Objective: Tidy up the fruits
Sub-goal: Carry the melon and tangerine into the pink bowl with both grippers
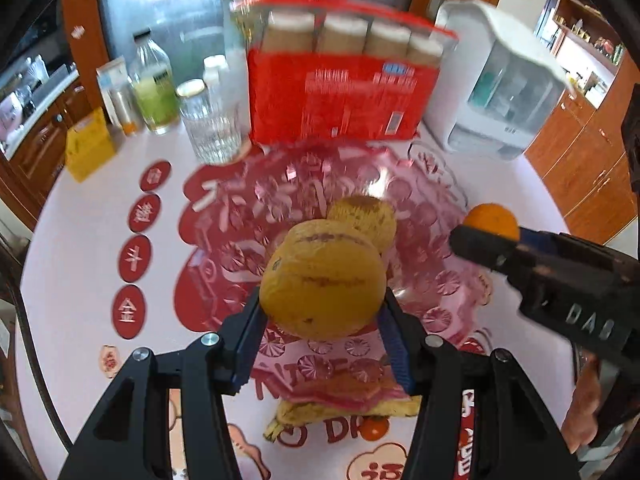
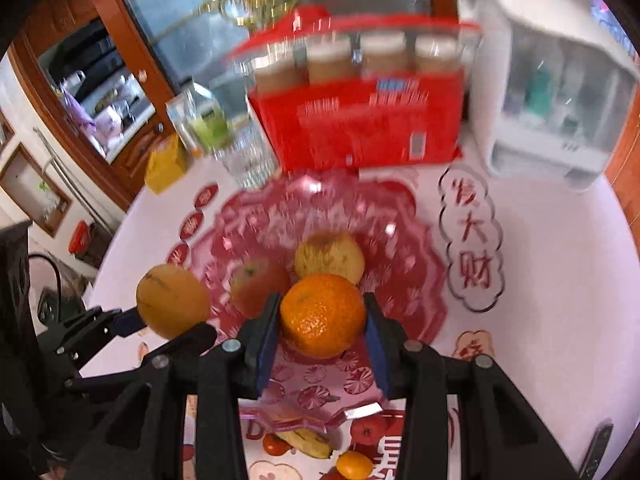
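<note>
Left wrist view: a yellow melon [image 1: 322, 278] is clamped in the left tool [image 1: 320, 320] above a pink glass bowl [image 1: 432, 192], where a second yellow fruit [image 1: 362, 216] lies. The worktop [image 1: 80, 240] is covered in white cloth with red printed characters (blurred); a red carton [image 1: 340, 100], a drinking glass [image 1: 208, 128] and wooden cabinets [image 1: 580, 168] are seen behind.

Right wrist view: an orange [image 2: 322, 314] is gripped by the right tool [image 2: 322, 340] over the same bowl [image 2: 400, 240]. An apple [image 2: 258, 284] lies inside, and a white appliance [image 2: 552, 92] stands at the far right.
</note>
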`<state>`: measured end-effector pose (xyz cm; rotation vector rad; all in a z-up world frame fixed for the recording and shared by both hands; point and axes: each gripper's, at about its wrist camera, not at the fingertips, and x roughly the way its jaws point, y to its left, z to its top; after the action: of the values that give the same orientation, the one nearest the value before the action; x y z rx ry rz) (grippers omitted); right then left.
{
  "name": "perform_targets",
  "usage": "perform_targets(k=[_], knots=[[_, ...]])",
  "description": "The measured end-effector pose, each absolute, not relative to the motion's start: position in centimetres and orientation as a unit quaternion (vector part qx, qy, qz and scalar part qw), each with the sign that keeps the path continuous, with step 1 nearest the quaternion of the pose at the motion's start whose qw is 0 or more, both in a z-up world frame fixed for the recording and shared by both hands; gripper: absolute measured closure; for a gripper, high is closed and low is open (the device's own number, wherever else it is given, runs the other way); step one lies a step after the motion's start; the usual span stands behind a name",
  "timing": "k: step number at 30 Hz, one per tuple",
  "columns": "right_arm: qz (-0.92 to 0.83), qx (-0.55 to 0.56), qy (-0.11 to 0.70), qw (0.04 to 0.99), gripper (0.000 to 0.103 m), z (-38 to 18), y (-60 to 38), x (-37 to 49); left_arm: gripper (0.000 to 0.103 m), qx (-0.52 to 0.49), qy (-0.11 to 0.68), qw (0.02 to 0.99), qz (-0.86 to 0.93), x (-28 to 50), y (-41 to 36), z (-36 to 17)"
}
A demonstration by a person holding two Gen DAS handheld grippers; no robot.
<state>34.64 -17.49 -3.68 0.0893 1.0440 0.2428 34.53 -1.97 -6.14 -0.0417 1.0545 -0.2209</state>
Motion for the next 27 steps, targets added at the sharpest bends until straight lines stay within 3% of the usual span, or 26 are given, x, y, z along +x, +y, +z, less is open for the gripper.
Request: perform_targets(k=[7, 14, 17, 18, 19, 27], knots=[[0.122, 0.059, 0.536, 0.833, 0.063, -8.8, -17.1, 36.4, 0.051, -0.023, 0.527, 0.842, -0.116, 35.9, -2.7, -10.1], [0.122, 0.060, 0.548, 0.826, 0.063, -10.8, -17.1, 37.5, 0.054, -0.002, 0.521, 0.842, -0.141, 35.5, -4.2, -10.3], [0.120, 0.052, 0.551, 0.824, 0.063, -11.5, -16.9, 37.8, 0.060, 0.004, 0.525, 0.838, -0.148, 35.4, -4.8, -10.6], [0.119, 0.050, 0.552, 0.824, 0.063, -11.7, -16.9, 37.9, 0.068, 0.006, 0.525, 0.838, -0.148, 35.4, -4.9, -10.7], [0.120, 0.048, 0.553, 0.823, 0.063, -11.9, -16.8, 38.0, 0.070, 0.007, 0.525, 0.838, -0.148, 35.4, -5.0, -10.8], [0.116, 0.019, 0.545, 0.830, 0.063, -12.2, -16.5, 38.2, 0.070, 0.001, 0.525, 0.838, -0.149, 35.4, -4.9, -11.2]])
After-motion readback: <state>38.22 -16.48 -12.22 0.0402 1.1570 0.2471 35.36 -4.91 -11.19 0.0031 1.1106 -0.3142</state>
